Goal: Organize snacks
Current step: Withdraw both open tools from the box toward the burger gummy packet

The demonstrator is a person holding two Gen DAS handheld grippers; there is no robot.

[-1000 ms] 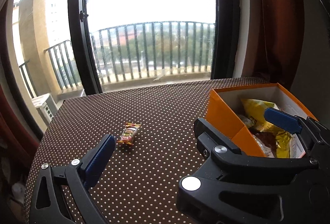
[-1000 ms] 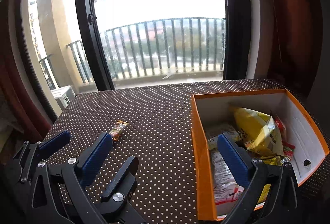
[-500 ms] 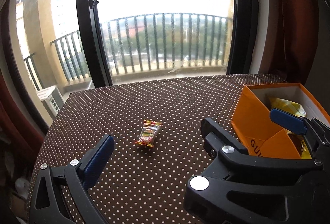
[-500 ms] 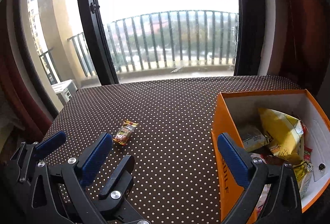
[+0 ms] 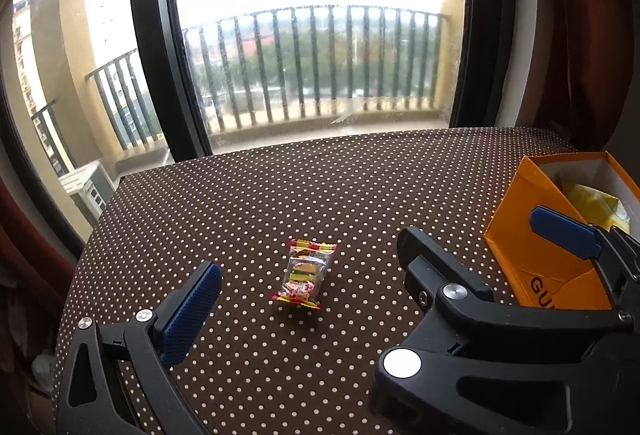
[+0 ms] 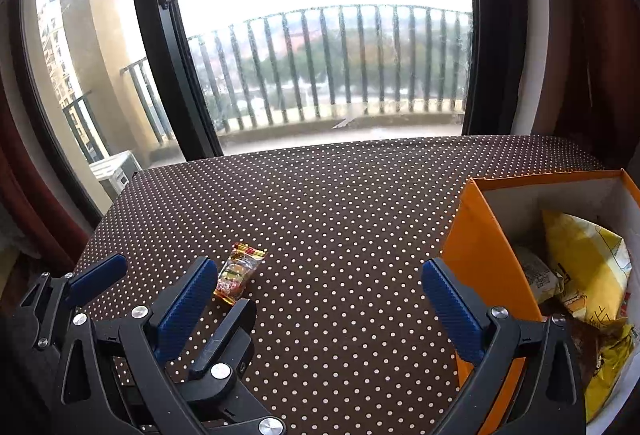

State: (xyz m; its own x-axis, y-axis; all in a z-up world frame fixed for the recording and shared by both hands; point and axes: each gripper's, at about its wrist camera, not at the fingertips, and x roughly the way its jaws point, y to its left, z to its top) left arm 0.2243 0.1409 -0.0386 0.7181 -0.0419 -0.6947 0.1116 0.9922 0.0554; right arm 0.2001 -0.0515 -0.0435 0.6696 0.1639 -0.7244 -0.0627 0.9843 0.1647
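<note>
Both the left gripper (image 5: 368,267) and right gripper (image 6: 320,299) are gaping wide, empty, flanking the burger gummy packet (image 5: 305,271) left of the orange box (image 6: 484,255).

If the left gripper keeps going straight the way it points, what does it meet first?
Probably the small snack packet lying on the dotted tablecloth, roughly centred ahead of the open left gripper; nothing else shows between them, though depth is uncertain.

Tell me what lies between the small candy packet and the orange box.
In the right wrist view, only bare dotted tablecloth separates the candy packet from the orange box. In the left wrist view, the right gripper's black finger crosses that stretch.
</note>
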